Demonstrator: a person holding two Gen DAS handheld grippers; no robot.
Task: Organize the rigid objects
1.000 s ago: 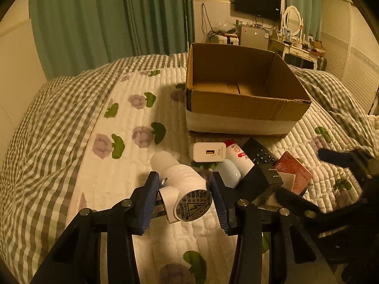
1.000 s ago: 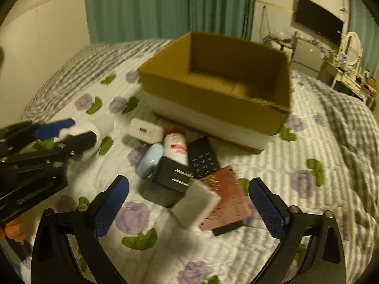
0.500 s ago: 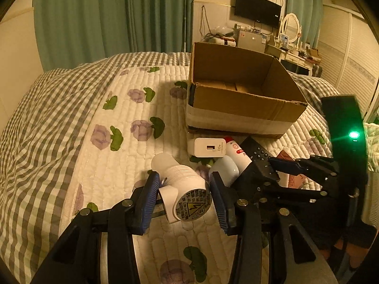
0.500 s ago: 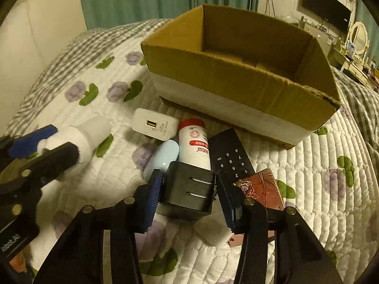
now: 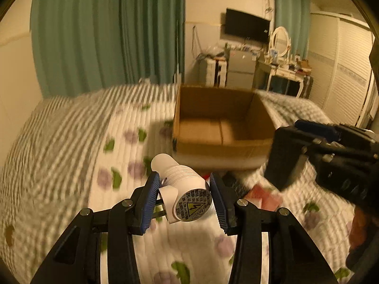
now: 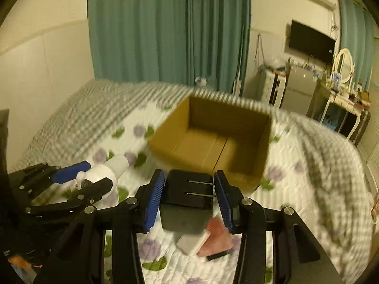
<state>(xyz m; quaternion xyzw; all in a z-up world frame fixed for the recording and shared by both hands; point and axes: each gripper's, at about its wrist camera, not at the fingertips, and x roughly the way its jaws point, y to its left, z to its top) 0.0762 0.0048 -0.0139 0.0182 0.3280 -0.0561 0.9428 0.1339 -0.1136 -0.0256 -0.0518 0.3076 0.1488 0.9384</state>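
Observation:
My left gripper [image 5: 183, 197] is shut on a white plug-in lamp [image 5: 182, 184] with a round warning label, held above the bed. It also shows in the right wrist view [image 6: 104, 172]. My right gripper [image 6: 189, 196] is shut on a black power adapter [image 6: 189, 194] with two prongs, lifted above the quilt; the adapter shows in the left wrist view [image 5: 284, 156]. An open, empty cardboard box [image 5: 220, 127] stands ahead of both grippers, also in the right wrist view [image 6: 213, 139].
A red card case [image 6: 218, 239], a white block [image 6: 193, 242] and other small items lie on the floral quilt [image 5: 132, 156] below the grippers. Green curtains [image 5: 106, 35], a fridge and a dresser stand behind the bed.
Both grippers have risen from the quilt with their objects. The right gripper closed on the black adapter and lifted it toward the box; the left kept hold of the white lamp.

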